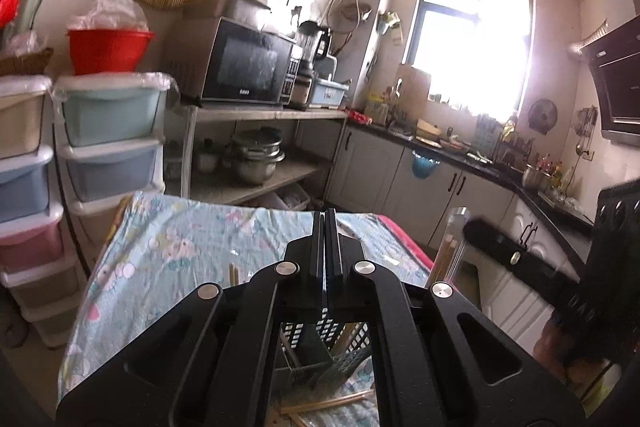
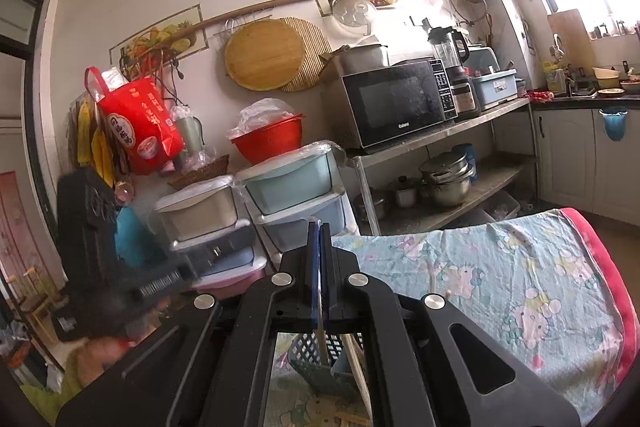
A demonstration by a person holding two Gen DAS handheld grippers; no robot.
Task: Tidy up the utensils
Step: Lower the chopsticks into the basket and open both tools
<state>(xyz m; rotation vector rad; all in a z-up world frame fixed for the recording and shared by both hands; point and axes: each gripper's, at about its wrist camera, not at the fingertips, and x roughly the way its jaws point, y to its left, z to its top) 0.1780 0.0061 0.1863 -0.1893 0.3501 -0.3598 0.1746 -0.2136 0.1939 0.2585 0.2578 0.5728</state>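
Wooden chopsticks [image 1: 320, 407] lie loose at the bottom of the frame beside a dark lattice plastic utensil basket [image 1: 344, 347], largely hidden behind the left claw [image 1: 327, 223], which points slightly downward, fully closed and empty. The right claw [image 2: 319, 235], near level, is pinched onto a thin wooden chopstick [image 2: 321, 331] running down into the basket.

Two hand-held grippers, one microwave [image 2: 396, 103], one red basin [image 2: 269, 141], one perforated utensil basket [image 1: 320, 343] below the left hand-held gripper.

Beyond the fingers, a microwave [image 2: 396, 103] sits on a metal shelf [image 2: 440, 135], with steel pots [image 2: 446, 179] stacked below it. Left of that stand pastel drawer units [image 2: 296, 187] topped by a red basin [image 2: 268, 139]. A round bamboo board [image 2: 264, 55] hangs on the wall above.
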